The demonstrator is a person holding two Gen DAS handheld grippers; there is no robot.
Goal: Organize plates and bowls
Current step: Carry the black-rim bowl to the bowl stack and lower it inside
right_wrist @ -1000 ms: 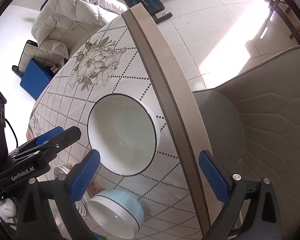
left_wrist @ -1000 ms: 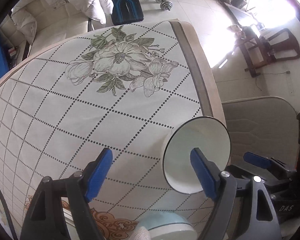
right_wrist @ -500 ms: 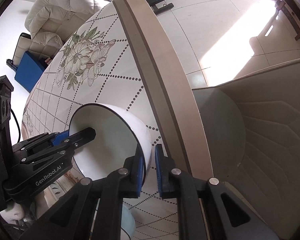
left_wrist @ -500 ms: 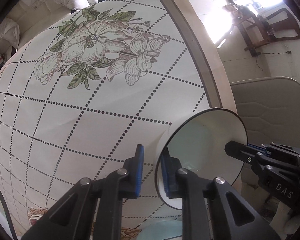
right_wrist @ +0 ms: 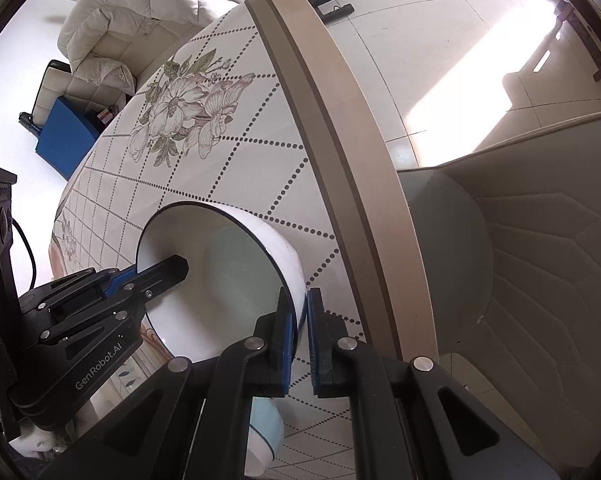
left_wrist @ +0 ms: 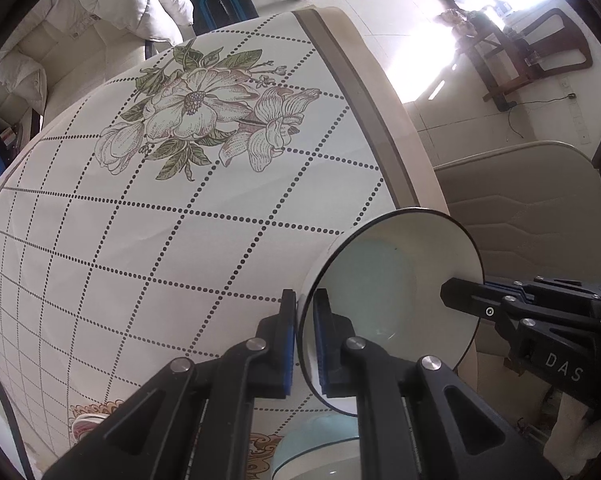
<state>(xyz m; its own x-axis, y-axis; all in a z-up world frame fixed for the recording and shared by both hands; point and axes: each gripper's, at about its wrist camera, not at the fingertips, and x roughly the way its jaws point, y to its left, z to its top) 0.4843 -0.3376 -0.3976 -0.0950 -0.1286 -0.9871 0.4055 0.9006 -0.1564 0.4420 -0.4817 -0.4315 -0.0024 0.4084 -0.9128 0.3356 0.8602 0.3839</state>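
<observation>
A white bowl (left_wrist: 392,300) with a thin dark rim is held by both grippers near the table's right edge. My left gripper (left_wrist: 305,344) is shut on its left rim, one finger inside and one outside. My right gripper (right_wrist: 299,340) is shut on the opposite rim of the bowl (right_wrist: 220,280). Each gripper shows in the other's view, gripping the far rim: the right gripper (left_wrist: 460,300) and the left gripper (right_wrist: 160,272). A light blue bowl (left_wrist: 320,444) sits on the table below the white one; it also shows in the right wrist view (right_wrist: 266,436).
The table (left_wrist: 140,240) has a white cloth with dotted diamonds and a flower print; its edge band (right_wrist: 340,160) runs close to the bowl. A beige padded chair (right_wrist: 540,260) stands beside the table. A sofa, a weight bench and dumbbells are on the floor beyond.
Both grippers were open around the white bowl a second ago. They closed on its opposite rims by half a second ago and still hold it, with the view shifted slightly.
</observation>
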